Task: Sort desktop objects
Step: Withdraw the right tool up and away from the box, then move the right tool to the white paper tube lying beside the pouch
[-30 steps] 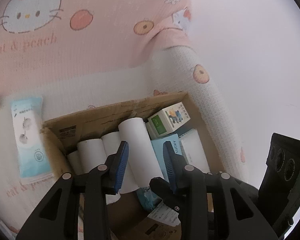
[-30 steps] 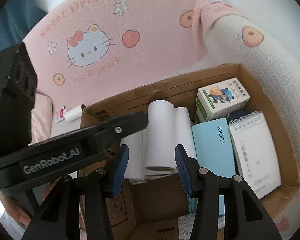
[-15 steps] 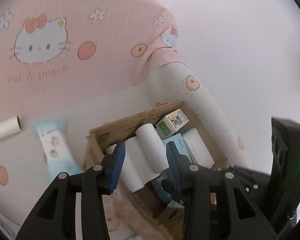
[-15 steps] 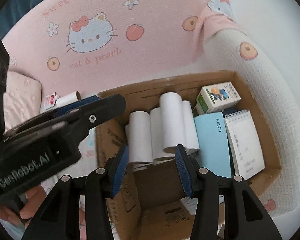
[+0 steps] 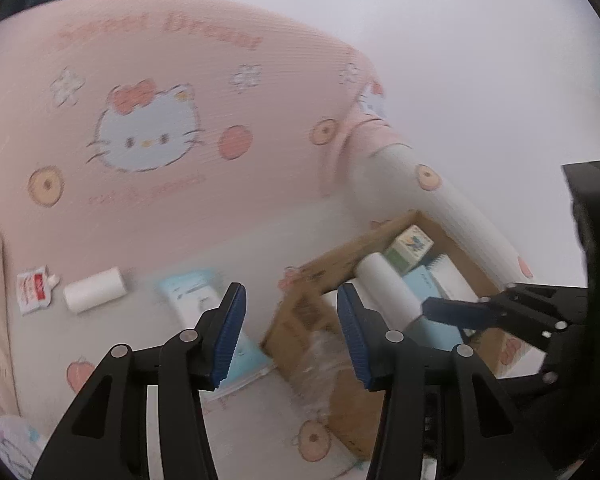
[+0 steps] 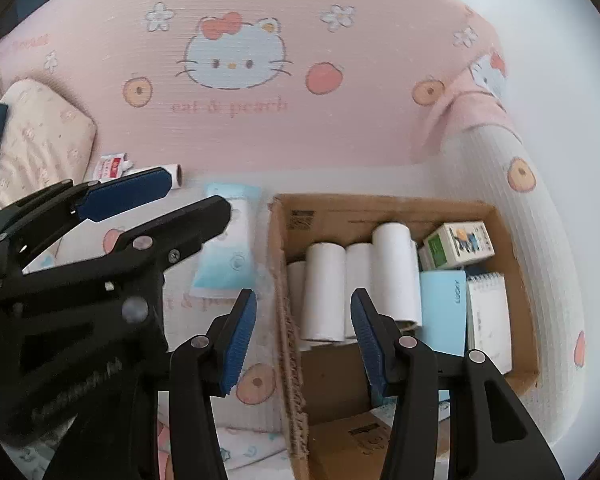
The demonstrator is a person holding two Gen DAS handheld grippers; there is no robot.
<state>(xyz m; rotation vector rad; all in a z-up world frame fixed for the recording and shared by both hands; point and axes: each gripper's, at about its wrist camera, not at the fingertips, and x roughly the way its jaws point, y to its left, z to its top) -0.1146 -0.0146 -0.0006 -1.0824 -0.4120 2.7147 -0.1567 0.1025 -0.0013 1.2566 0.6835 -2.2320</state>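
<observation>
While both grippers hang empty above the bedding, the main risk, in my judgement, is a mis-aimed reach: the left wrist view is motion-blurred, so closing on anything from this pose could miss or clip the box wall. Left gripper: jaws wide apart, nothing between the pads, touching nothing; the gap frames the blue pack at lower centre and the near corner of the box. Right gripper: jaws equally spread, empty, poised over the left wall of the box, with the rolls just beyond its right finger. A drop here could catch that cardboard edge and shift the box. Inside the box, centre right of the right view: upright white rolls, a small carton, a blue book and a notepad, packed tight, so adding more may topple a roll. Left to sort, judging by what lies outside: the blue pack just left of the box, a loose roll and a sachet at middle left of the left view, well apart from the box. The two grippers sit close together; a crossing reach could knock them.
</observation>
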